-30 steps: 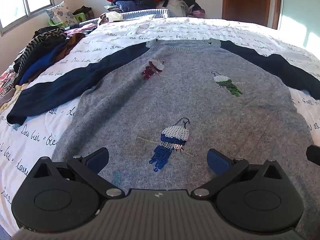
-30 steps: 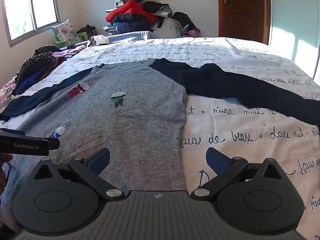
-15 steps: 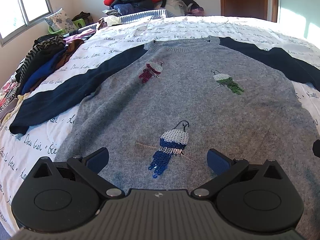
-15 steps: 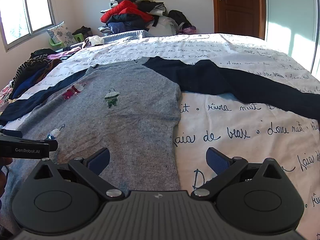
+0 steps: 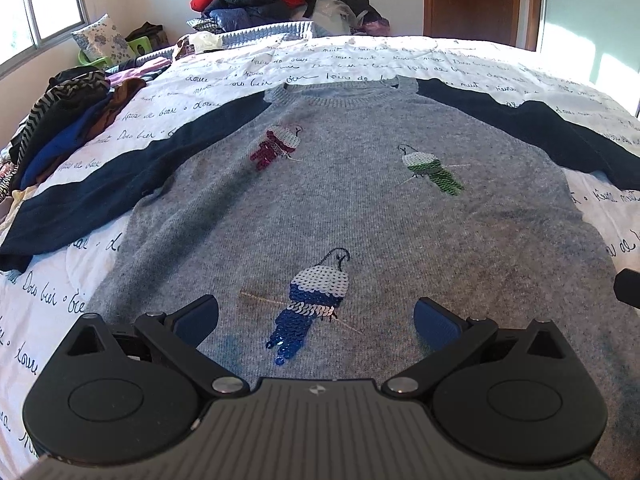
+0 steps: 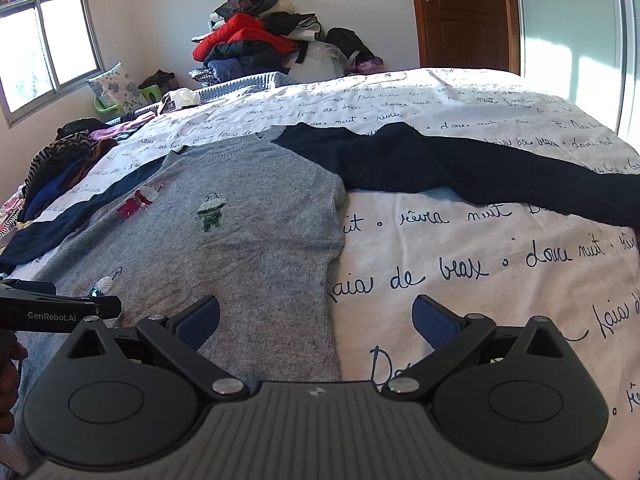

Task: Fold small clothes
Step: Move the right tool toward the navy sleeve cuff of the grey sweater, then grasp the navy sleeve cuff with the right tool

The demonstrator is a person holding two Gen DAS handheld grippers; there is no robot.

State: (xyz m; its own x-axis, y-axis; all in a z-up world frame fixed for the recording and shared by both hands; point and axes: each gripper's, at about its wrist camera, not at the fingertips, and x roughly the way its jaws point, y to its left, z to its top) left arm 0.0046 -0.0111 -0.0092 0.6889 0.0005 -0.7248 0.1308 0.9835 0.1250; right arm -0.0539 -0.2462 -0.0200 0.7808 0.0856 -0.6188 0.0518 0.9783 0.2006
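Note:
A grey sweater with navy sleeves and three sequin parrots lies flat, front up, on the bed, both sleeves spread out sideways. My left gripper hovers open over its lower hem, with the blue parrot between the fingers. In the right wrist view the sweater fills the left half and its right sleeve stretches across the bedspread. My right gripper is open above the sweater's lower right edge, holding nothing. The left gripper's body shows at the left edge there.
The bed wears a white bedspread with handwritten script. Loose clothes are heaped along the bed's left side. A pile of jackets sits behind the bed's far end. A wooden door stands at the back right.
Both grippers have tilted and drifted slightly, so the sweater sits a little differently in each view. Both stay open and the sweater has not moved.

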